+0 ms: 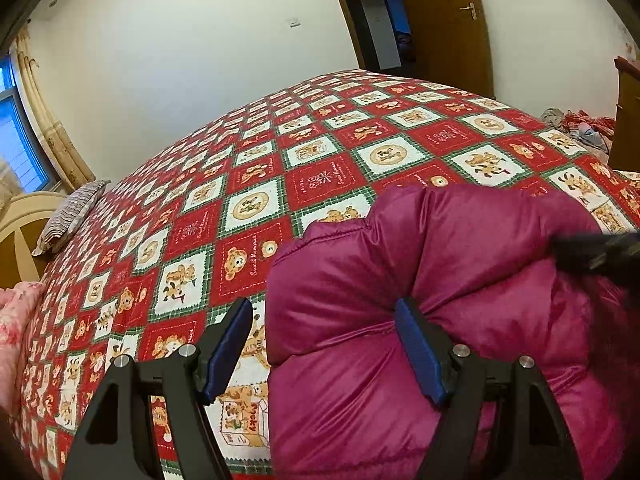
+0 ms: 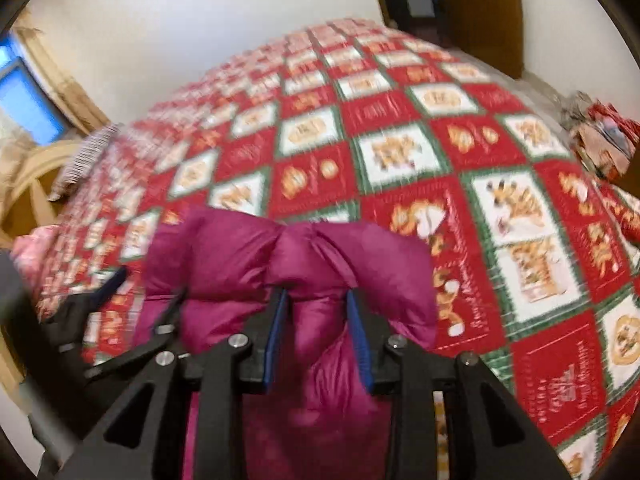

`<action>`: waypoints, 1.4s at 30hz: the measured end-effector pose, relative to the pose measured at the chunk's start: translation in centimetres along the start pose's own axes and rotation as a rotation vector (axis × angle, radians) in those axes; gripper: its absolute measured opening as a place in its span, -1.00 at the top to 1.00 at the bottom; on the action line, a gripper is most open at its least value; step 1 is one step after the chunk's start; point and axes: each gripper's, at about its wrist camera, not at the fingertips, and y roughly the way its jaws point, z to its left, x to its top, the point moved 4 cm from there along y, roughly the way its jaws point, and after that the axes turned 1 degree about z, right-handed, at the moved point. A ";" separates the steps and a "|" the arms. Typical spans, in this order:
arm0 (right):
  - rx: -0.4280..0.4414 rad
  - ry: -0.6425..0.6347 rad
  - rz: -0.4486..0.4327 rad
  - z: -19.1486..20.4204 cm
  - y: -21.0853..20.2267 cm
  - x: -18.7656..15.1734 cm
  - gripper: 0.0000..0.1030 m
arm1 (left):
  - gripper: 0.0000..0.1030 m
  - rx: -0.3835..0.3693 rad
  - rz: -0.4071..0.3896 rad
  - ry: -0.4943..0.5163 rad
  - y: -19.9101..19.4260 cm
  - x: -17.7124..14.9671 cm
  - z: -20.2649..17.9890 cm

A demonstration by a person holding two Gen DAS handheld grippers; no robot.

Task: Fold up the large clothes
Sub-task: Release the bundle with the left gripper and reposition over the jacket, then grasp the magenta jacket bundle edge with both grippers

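Magenta down jacket [image 1: 420, 280] on the bed [image 1: 256, 168], near edge, already bundled into puffy folds. Right gripper [image 2: 318, 336] jaws pinching a ridge of it; left gripper [image 1: 326, 346] jaws spread astride its edge. Probably midway: flattening and squaring left.

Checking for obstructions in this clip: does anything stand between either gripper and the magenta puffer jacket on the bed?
Nothing visible does. The left gripper straddles the jacket's edge, jaws wide. The right gripper has a jacket fold between its pads.
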 end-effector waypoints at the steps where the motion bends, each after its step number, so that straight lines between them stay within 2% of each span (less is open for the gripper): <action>1: -0.011 0.012 0.007 -0.3 0.7 -0.3 0.32 | -0.44 0.000 0.002 0.000 0.0 0.0 0.0; 5: -0.029 0.036 -0.030 -1.0 1.7 -1.2 0.31 | -0.45 -0.021 0.018 -0.001 0.4 0.2 0.1; 10: -0.067 0.009 -0.099 -0.8 1.9 -2.1 0.29 | -0.60 -0.042 0.019 -0.075 1.4 2.1 1.2; 13: -0.098 -0.025 -0.124 -0.4 2.1 -2.3 0.26 | -0.70 -0.025 0.042 -0.083 2.8 2.9 0.9; 19: -0.020 0.010 -0.133 -1.2 2.8 -1.7 0.25 | -0.71 -0.061 0.114 -0.117 5.9 2.4 0.5; 28: -0.034 -0.011 -0.141 -0.7 3.4 -1.3 0.25 | -0.72 -0.060 0.127 -0.134 7.2 1.9 0.3; 33: -0.034 -0.026 -0.138 -0.7 3.3 -1.4 0.25 | -0.72 -0.024 0.101 -0.057 4.0 1.7 0.5; 39: -0.029 -0.021 -0.138 -0.8 3.2 -1.4 0.24 | -0.71 -0.098 0.100 -0.114 -2.3 -1.5 3.4; 42: -0.048 -0.031 -0.127 -0.6 2.8 -1.4 0.21 | -0.71 -0.073 0.115 -0.101 -2.3 -3.2 2.7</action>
